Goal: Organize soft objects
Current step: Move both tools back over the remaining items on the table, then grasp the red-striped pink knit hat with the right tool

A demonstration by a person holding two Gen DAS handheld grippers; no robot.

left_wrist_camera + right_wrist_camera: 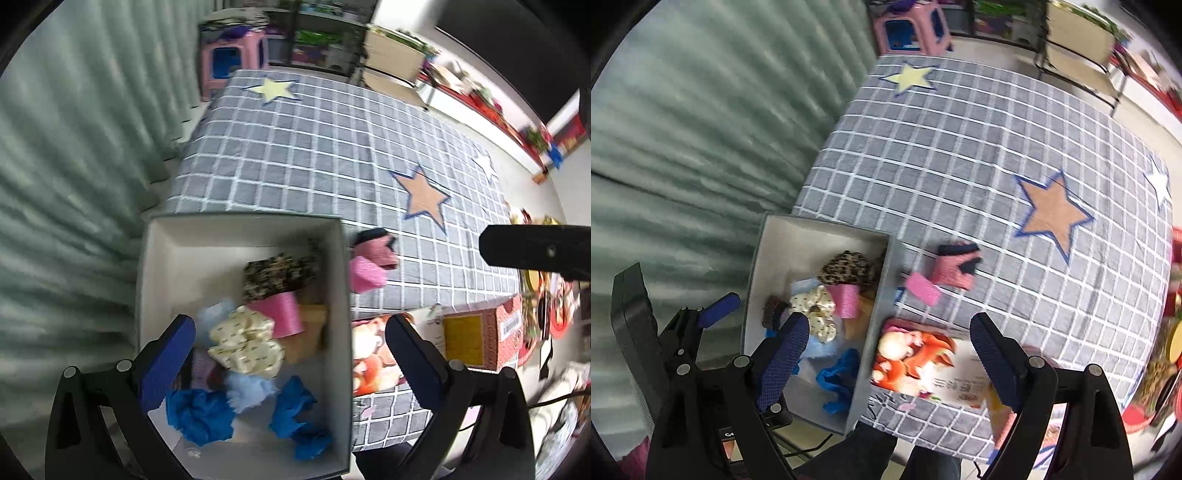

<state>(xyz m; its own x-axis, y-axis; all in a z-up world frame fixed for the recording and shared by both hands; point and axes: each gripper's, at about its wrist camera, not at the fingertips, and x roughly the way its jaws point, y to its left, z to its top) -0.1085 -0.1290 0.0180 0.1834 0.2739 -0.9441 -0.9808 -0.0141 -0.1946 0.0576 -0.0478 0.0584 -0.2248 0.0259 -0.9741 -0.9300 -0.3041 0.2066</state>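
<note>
Grey checked cloth with star patches covering bench (pixel 960 166). White open box (pixel 240 236) at bench's near left corner, holding soft items: leopard-print piece (pixel 277 273), cream spotted scrunchie (pixel 243 341), pink roll (pixel 282 314), blue crumpled cloths (pixel 199 415). Outside box, just beside its right wall: pink-and-black sock (pixel 956 267) and pink pad (pixel 923 288). Left gripper (pixel 291 358) spread wide over box, empty. Right gripper (pixel 890 354) spread wide, empty, over box edge and illustrated carton (pixel 923 365).

Both the left gripper (pixel 290 354) and the right gripper (pixel 890 356) have black plastic frames, silver round pivot screws, and jaws faced with textured dark-blue pads (pixel 168 363).
</note>
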